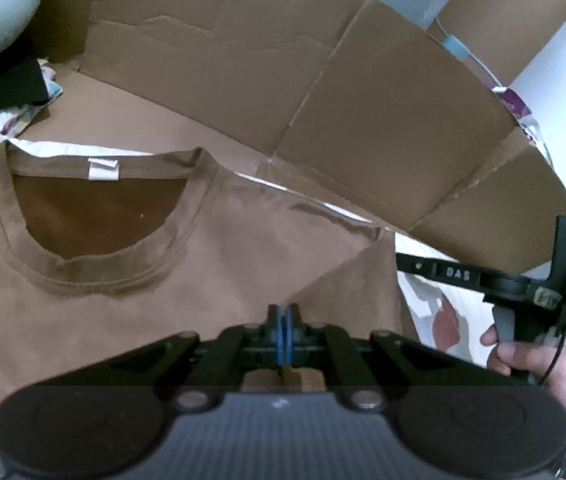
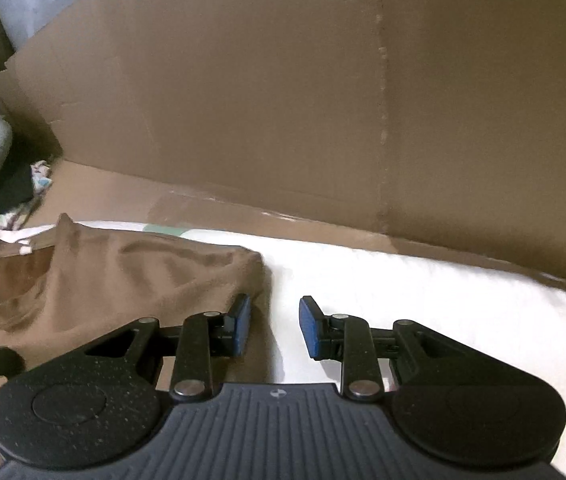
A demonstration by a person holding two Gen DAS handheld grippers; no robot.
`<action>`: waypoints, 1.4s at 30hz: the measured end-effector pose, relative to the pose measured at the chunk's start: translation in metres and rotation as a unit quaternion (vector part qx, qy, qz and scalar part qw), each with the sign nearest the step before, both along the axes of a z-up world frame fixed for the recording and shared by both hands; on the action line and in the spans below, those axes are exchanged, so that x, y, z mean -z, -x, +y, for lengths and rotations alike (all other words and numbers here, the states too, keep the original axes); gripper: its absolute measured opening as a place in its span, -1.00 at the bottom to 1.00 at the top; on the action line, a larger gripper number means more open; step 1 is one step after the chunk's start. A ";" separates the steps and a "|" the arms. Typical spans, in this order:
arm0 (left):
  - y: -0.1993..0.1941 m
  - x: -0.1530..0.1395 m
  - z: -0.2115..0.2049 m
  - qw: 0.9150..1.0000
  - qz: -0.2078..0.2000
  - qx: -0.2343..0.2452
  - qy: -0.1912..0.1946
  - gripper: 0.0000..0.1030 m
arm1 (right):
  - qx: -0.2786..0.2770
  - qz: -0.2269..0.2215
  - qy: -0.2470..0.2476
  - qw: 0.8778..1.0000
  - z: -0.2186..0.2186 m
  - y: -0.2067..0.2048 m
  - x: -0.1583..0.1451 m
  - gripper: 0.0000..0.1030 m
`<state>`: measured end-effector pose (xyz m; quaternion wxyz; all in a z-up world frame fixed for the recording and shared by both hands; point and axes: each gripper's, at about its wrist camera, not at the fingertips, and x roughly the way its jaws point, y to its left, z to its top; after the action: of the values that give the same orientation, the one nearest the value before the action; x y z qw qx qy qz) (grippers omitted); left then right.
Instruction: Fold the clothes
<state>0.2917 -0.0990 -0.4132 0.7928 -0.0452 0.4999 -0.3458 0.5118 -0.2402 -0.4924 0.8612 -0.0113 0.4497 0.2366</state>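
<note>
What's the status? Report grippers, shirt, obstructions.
Left gripper shut on brown T-shirt, near folded-in sleeve. Right gripper open at shirt's edge, empty. Cardboard wall behind; nothing blocking.

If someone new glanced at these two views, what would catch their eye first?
Probably the brown T-shirt, lying flat with its neckline facing the left camera. The left hand-held gripper is shut over it, while the right hand-held gripper stands open at the shirt's edge. A cardboard wall stands behind.
</note>
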 end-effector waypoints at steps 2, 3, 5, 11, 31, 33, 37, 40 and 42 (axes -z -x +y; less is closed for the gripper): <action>0.000 0.000 0.001 1.000 0.001 -0.001 0.000 -0.96 | -0.009 -0.004 0.003 1.000 0.007 -0.001 -0.001 -0.35; 0.000 0.000 0.002 1.000 0.001 -0.002 0.001 -0.96 | -0.012 -0.005 0.005 1.000 0.012 -0.002 0.000 -0.35; -0.001 0.000 0.002 1.000 0.001 -0.004 0.000 -0.96 | -0.017 -0.006 0.012 1.000 0.018 -0.003 0.000 -0.35; -0.002 0.001 0.003 1.000 0.001 -0.008 0.002 -0.96 | -0.015 -0.010 0.037 0.999 0.025 -0.012 0.007 -0.35; -0.015 0.032 0.009 0.999 0.022 -0.027 -0.024 -0.96 | -0.035 0.010 0.045 0.998 0.014 -0.032 0.001 -0.37; -0.014 0.031 0.010 0.999 0.017 -0.021 -0.023 -0.96 | -0.039 0.010 0.031 0.999 0.005 -0.024 -0.006 -0.36; -0.016 0.031 0.010 0.999 0.024 -0.019 -0.025 -0.94 | -0.050 0.014 0.011 0.999 -0.011 0.000 -0.012 -0.35; -0.015 0.031 0.009 0.999 0.029 -0.019 -0.029 -0.86 | -0.071 0.016 0.022 0.997 -0.013 0.020 -0.008 -0.35; -0.013 0.028 0.008 0.999 0.023 -0.018 -0.032 -0.83 | -0.072 0.017 0.026 0.997 -0.017 0.028 -0.007 -0.35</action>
<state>0.3045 -0.0914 -0.4415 0.7882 -0.0365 0.5281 -0.3138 0.4838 -0.2574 -0.4855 0.8338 -0.0615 0.4681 0.2862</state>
